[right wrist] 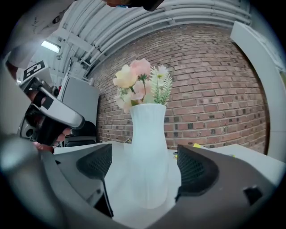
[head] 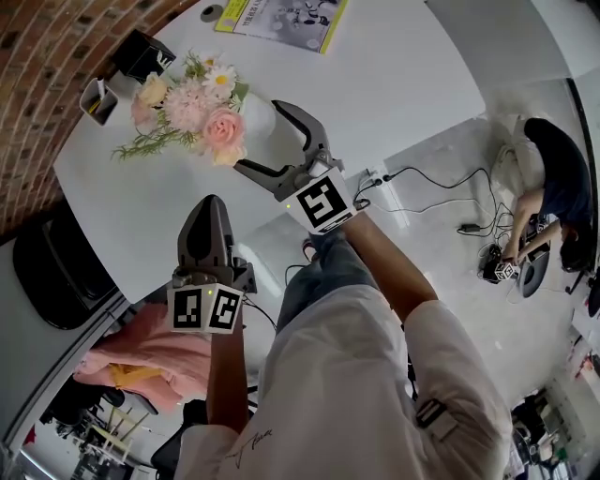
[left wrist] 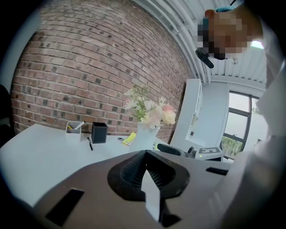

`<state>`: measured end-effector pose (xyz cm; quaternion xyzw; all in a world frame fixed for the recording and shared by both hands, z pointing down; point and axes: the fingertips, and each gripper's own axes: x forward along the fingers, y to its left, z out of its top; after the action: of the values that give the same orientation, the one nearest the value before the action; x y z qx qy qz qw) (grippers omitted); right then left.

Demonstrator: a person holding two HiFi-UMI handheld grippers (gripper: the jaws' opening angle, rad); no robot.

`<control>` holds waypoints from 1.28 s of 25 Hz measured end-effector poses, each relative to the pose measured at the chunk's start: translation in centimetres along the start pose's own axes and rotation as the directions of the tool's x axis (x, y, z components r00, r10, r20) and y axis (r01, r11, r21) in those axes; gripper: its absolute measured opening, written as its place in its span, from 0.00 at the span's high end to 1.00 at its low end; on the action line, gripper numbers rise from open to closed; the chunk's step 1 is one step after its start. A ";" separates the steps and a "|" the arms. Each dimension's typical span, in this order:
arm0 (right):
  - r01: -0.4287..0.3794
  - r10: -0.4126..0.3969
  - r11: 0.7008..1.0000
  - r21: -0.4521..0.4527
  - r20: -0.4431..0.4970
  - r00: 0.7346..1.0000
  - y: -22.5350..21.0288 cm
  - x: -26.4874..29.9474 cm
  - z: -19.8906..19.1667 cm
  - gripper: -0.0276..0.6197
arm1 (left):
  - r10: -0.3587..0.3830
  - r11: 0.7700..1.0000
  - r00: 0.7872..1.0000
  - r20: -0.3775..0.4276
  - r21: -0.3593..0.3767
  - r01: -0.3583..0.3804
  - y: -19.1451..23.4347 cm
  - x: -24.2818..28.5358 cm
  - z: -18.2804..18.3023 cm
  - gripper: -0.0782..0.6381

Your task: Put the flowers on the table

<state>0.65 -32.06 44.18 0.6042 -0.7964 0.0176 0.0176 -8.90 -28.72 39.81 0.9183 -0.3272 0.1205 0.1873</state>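
A white ribbed vase (right wrist: pixel 149 152) holding pink, cream and white flowers (right wrist: pixel 140 85) stands upright on the round white table (head: pixel 394 84). My right gripper (right wrist: pixel 145 167) is open, with the vase between its pads (right wrist: pixel 96 163) and a gap on each side. From the head view the vase (head: pixel 255 114) and its flowers (head: pixel 192 108) sit near the table's left edge, with the right gripper (head: pixel 259 136) around the vase's base. My left gripper (head: pixel 211 204) is shut and empty, held off the table's near edge. The left gripper (left wrist: pixel 149 172) looks toward the vase (left wrist: pixel 144 134).
Behind the vase, by the brick wall, stand a black box (head: pixel 141 54) and a pen holder (head: pixel 98 98). A booklet (head: pixel 286 19) lies at the far side. A black chair (head: pixel 56 272) is on the left. A person (head: pixel 553 197) and cables (head: pixel 441 187) are on the floor.
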 end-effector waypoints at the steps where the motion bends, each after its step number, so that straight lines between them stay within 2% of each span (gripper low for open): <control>1: 0.004 -0.004 1.000 0.003 -0.003 1.000 0.1 -0.4 0.2 0.27 | -0.001 1.000 1.000 0.002 0.000 0.001 -0.1 0.0 0.0 0.88; 7: 0.007 -0.007 1.000 0.017 -0.027 1.000 0.9 -3.4 1.6 0.28 | -0.011 1.000 1.000 0.019 -0.006 0.011 -0.5 -0.4 0.1 0.88; 8: 0.004 -0.004 1.000 0.018 -0.025 1.000 1.2 -4.0 1.9 0.30 | -0.013 1.000 1.000 0.020 -0.004 0.013 -0.7 -0.5 0.1 0.88; 10: 0.006 -0.006 1.000 0.023 -0.018 1.000 1.6 -5.1 2.7 0.52 | -0.018 1.000 1.000 0.022 -0.003 0.018 -1.1 -0.7 0.0 0.88; 16: 0.011 -0.011 1.000 0.007 -0.022 1.000 2.6 -7.9 4.6 0.78 | -0.031 1.000 0.999 0.038 -0.001 0.032 -2.4 -2.0 0.2 0.88; 18: 0.019 -0.019 1.000 0.021 -0.011 1.000 2.7 -8.8 5.3 0.84 | -0.031 1.000 0.998 0.047 0.000 0.031 -2.8 -2.5 0.3 0.88; 22: 0.000 0.001 1.000 0.026 -0.030 1.000 3.5 -10.0 6.0 0.89 | -0.029 1.000 0.998 0.064 0.002 0.029 -3.3 -3.5 0.7 0.88; 26: 0.001 0.003 0.997 0.072 -0.050 0.999 4.4 -11.1 6.7 0.91 | -0.026 1.000 0.997 0.075 0.000 0.026 -3.7 -4.8 0.8 0.88; 32: 0.005 0.003 0.996 0.087 -0.094 0.996 5.6 -13.1 7.7 0.91 | -0.026 1.000 0.995 0.100 -0.002 0.027 -4.5 -6.7 0.7 0.88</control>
<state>-1.28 -18.36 35.76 0.6032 -0.7929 0.0809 0.0285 -10.96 -22.06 35.63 0.9271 -0.3243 0.0713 0.1740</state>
